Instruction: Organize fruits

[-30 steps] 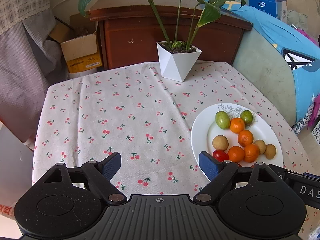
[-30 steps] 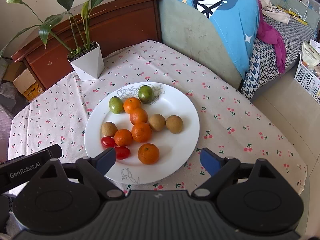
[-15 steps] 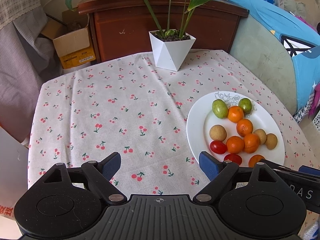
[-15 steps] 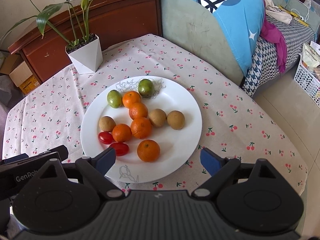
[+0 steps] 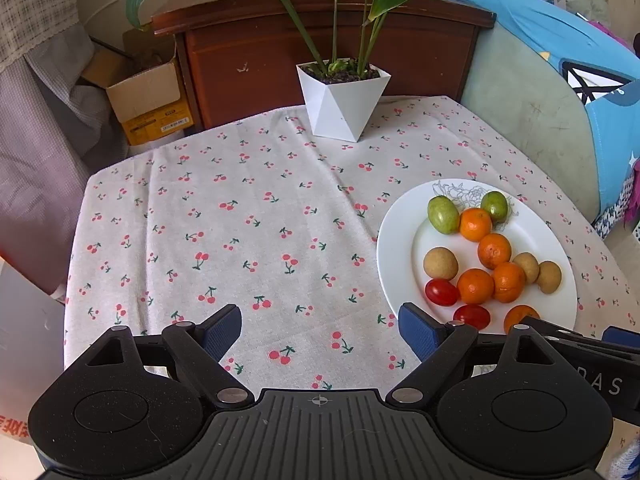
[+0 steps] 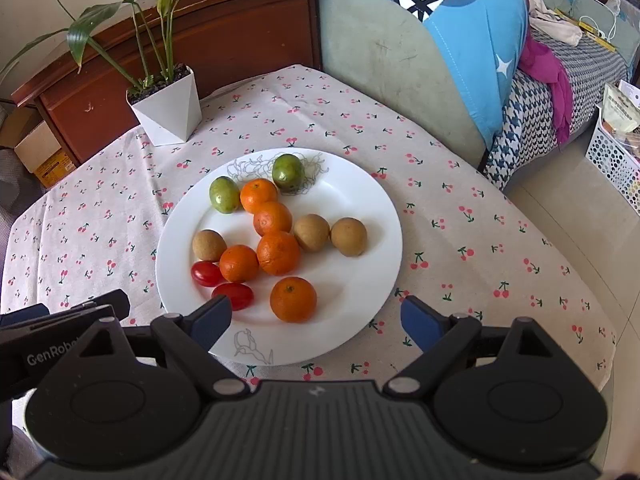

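While both tools hang above the cherry-print tablecloth (image 5: 248, 216), the left gripper (image 5: 320, 330) stands spread wide with nothing between its fingers. The right gripper (image 6: 316, 318) is likewise spread and empty. At its twelve o'clock, the white plate (image 6: 360, 216) carries oranges, green fruits, brown fruits and two cherry tomatoes (image 6: 233, 295).

Plate (image 6: 360, 216) of fruit (image 6: 278, 252) sits on surface (image 5: 240, 220); plant pot (image 5: 343, 100) behind, at far edge.
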